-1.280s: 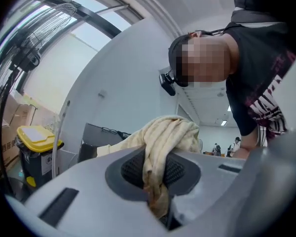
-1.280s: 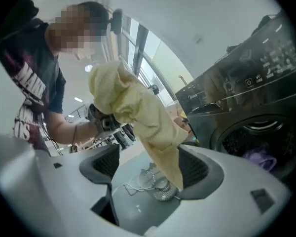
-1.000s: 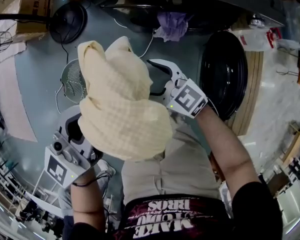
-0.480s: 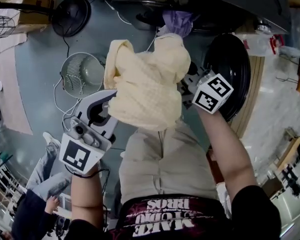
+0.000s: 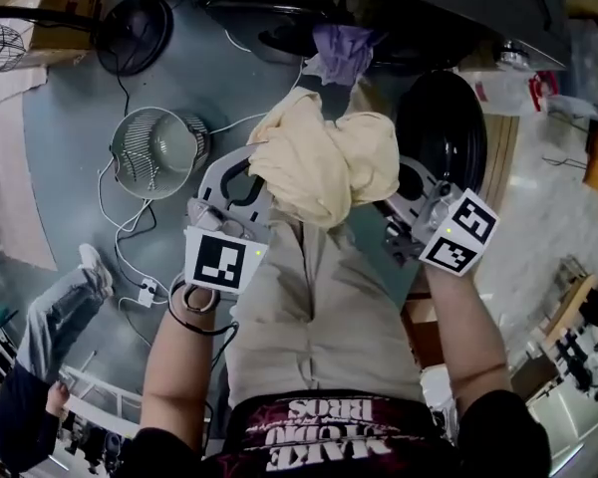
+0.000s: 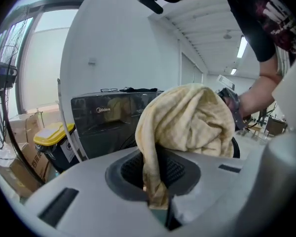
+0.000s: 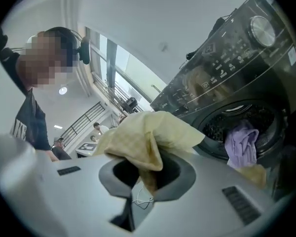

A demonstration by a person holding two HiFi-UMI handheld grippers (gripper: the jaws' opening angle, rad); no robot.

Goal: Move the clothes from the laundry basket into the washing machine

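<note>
A pale yellow cloth hangs bunched between both grippers, just in front of the washing machine's drum opening. My left gripper is shut on the cloth's left side; a fold of the cloth is pinched between its jaws. My right gripper has just been closing and now pinches the cloth's other side, which drapes over its jaws. A purple garment hangs over the drum's lip and also shows in the right gripper view as the purple garment.
The washer's round black door stands open at the right. A wire fan guard, a black fan, cables and a power strip lie on the floor at left. Another person stands at lower left. A yellow-lidded bin stands beside the washer.
The right gripper, open beside the cloth, has shut on it. Both grippers have carried the cloth toward the washer opening, and it has gone from a spread sheet to a tighter bundle.
</note>
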